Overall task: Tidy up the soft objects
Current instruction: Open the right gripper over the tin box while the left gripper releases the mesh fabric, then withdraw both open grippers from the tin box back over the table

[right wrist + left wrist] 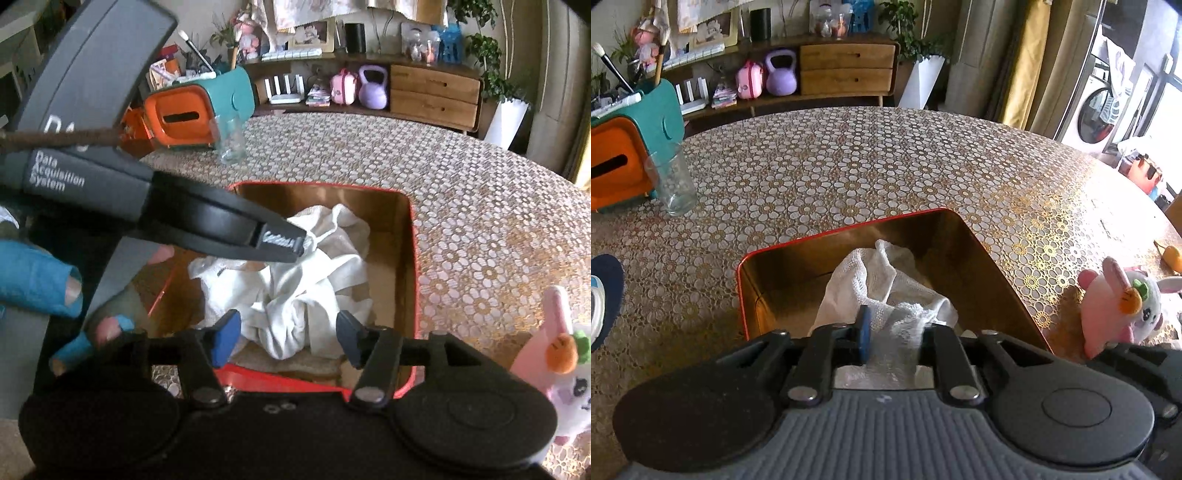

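A white cloth, thin and netted, lies crumpled in the middle of the frame inside a box with red rim and golden inner walls, and one fold is lifted up. At the lower right edge of the frame a pink and white plush rabbit with an orange carrot lies on the tabletop.

We see the left gripper with black linkage bars, silver rivets, blue finger pads and a ribbed grey body; the right gripper matches, its body black; white lettering reads "Data Acquisition System"; bare fingers wear blue wraps.
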### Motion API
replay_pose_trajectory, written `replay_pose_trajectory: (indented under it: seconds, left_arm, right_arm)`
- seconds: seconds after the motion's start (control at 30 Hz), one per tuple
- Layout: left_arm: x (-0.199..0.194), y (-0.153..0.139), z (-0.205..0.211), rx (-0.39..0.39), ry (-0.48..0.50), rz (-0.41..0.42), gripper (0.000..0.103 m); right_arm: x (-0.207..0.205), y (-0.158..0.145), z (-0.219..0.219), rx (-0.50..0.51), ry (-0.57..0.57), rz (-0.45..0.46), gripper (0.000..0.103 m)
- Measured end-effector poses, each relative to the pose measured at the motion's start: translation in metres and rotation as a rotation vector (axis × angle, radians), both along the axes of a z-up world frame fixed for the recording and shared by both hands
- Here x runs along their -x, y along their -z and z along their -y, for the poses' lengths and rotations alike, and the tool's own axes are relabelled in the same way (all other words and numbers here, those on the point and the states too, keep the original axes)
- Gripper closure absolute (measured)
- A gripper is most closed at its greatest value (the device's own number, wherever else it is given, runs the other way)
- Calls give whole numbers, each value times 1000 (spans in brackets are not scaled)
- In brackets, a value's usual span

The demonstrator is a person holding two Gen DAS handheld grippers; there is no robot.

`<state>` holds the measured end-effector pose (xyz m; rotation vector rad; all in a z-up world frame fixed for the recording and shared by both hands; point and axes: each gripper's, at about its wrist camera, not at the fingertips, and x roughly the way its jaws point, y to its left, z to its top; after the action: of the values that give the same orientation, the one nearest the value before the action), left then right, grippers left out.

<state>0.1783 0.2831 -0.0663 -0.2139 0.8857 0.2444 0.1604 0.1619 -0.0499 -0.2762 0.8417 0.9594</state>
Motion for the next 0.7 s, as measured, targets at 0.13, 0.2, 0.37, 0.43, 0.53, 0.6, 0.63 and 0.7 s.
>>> replay_pose_trajectory:
  seconds: [0.13, 0.2, 0.37, 0.43, 0.53, 0.6, 0.63, 0.7]
  left_arm:
    - [12, -10, 3, -9, 8, 37, 42]
    - [18, -16, 4, -13, 2, 63, 34]
    - [31, -33, 13, -19, 13, 92, 34]
    - [38, -40, 19, -23, 17, 110, 34]
    - [48, -53, 32, -50, 33, 139, 34]
    - [55, -61, 43, -66, 54, 158, 30]
    - [59, -64, 49, -68, 66, 169, 29]
    - [64, -69, 59, -75, 86, 181, 29]
  right_arm:
    - [3, -12, 13, -20, 15, 26, 40]
    - [3, -16, 19, -28, 25, 29, 40]
    - [10, -34, 41, -60, 55, 48, 36]
    - [12, -42, 51, -84, 65, 47, 34]
    - [19, -52, 72, -114, 78, 67, 31]
    - [23, -59, 88, -136, 85, 76, 29]
    - [25, -62, 96, -146, 90, 81, 28]
    - [27, -68, 112, -172, 110, 86, 27]
